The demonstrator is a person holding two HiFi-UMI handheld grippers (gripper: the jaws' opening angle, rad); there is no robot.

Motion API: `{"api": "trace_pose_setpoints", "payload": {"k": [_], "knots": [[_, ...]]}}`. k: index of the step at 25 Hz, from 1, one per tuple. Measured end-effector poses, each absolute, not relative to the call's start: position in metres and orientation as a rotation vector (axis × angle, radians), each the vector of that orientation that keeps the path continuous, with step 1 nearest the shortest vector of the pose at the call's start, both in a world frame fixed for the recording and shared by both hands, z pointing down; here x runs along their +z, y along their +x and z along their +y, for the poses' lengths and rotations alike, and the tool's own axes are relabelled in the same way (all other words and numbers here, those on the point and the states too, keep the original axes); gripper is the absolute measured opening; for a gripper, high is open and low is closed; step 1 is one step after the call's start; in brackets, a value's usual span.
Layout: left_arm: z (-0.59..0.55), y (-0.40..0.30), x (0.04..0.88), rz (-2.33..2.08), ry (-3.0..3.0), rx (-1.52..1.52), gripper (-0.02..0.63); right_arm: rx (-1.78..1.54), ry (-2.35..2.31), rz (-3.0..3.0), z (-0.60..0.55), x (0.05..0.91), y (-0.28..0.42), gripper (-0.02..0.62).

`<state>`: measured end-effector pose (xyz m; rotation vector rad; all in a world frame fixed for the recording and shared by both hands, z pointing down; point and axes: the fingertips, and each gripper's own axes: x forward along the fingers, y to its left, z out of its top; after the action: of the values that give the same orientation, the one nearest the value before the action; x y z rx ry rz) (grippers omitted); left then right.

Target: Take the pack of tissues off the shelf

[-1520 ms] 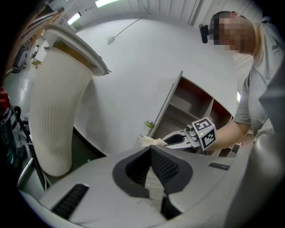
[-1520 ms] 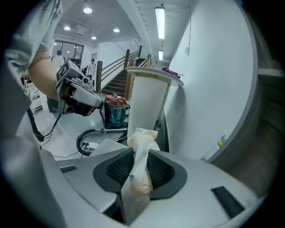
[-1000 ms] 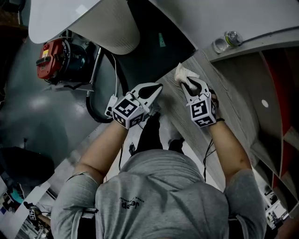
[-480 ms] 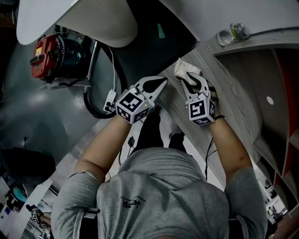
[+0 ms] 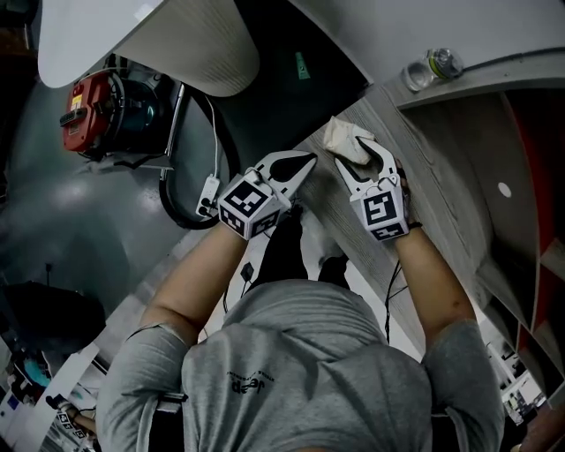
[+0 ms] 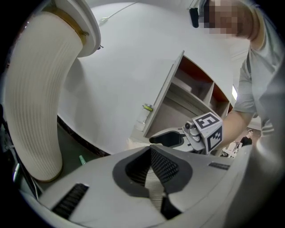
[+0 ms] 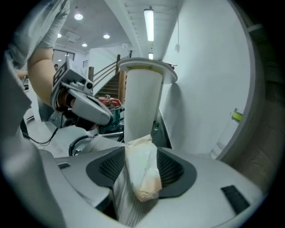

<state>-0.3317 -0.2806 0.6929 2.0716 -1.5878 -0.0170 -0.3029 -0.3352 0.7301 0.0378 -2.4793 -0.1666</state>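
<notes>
White ribbed column (image 5: 190,44) with flared top, standing on dark floor (image 5: 274,53). Red machine (image 5: 88,110) in metal frame on grey floor, left of column. Black hose (image 5: 164,194) looping beside frame, small white box (image 5: 210,190) at loop's edge. Green scrap (image 5: 303,65) on dark floor near white wall (image 5: 424,26). Clear bottle (image 5: 431,69) with yellow-green band, close against wall. Tube light (image 7: 148,20) and round spot lamps (image 7: 78,16) overhead.

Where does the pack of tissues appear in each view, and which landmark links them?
Head view: pack of tissues, upper centre on the wood-grain top, at the tips of the right tool.
Left gripper view: likely the small pale lump at centre, barely visible.
Right gripper view: low centre, between that tool's opening jaws.
Shared landmark: the white ribbed column.
</notes>
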Motion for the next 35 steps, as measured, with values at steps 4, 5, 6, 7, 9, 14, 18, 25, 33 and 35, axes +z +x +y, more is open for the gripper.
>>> {"api": "trace_pose_setpoints", "payload": {"k": [4, 5, 6, 7, 9, 14, 18, 25, 33, 35], "knots": [[-0.280, -0.331, 0.672, -1.598, 2.083, -0.031, 0.029, -0.104, 0.083, -2.552, -0.343, 0.694, -0.303, 0.250], [-0.282, -0.331, 0.665, -1.604, 2.088, -0.033, 0.029, -0.093, 0.092, -2.566, -0.346, 0.685, -0.301, 0.250], [-0.285, -0.331, 0.658, -1.610, 2.095, -0.038, 0.029, -0.083, 0.105, -2.580, -0.351, 0.677, -0.300, 0.250], [-0.290, -0.332, 0.650, -1.616, 2.104, -0.045, 0.029, -0.072, 0.122, -2.594, -0.356, 0.668, -0.298, 0.247], [-0.297, -0.330, 0.633, -1.625, 2.125, -0.055, 0.029, -0.045, 0.154, -2.620, -0.365, 0.650, -0.293, 0.244], [-0.316, -0.317, 0.590, -1.628, 2.179, -0.067, 0.029, 0.001, 0.239, -2.661, -0.387, 0.608, -0.270, 0.213], [-0.331, -0.303, 0.555, -1.613, 2.238, -0.060, 0.028, 0.044, 0.318, -2.701, -0.403, 0.571, -0.251, 0.176], [-0.348, -0.258, 0.492, -1.557, 2.330, -0.051, 0.029, 0.063, 0.416, -2.762, -0.418, 0.497, -0.202, 0.141], [-0.385, -0.180, 0.420, -1.406, 2.499, -0.053, 0.029, 0.052, 0.613, -2.840, -0.438, 0.412, -0.113, 0.111], [-0.393, -0.155, 0.400, -1.346, 2.556, -0.065, 0.029, 0.043, 0.681, -2.848, -0.440, 0.392, -0.085, 0.110]]}}
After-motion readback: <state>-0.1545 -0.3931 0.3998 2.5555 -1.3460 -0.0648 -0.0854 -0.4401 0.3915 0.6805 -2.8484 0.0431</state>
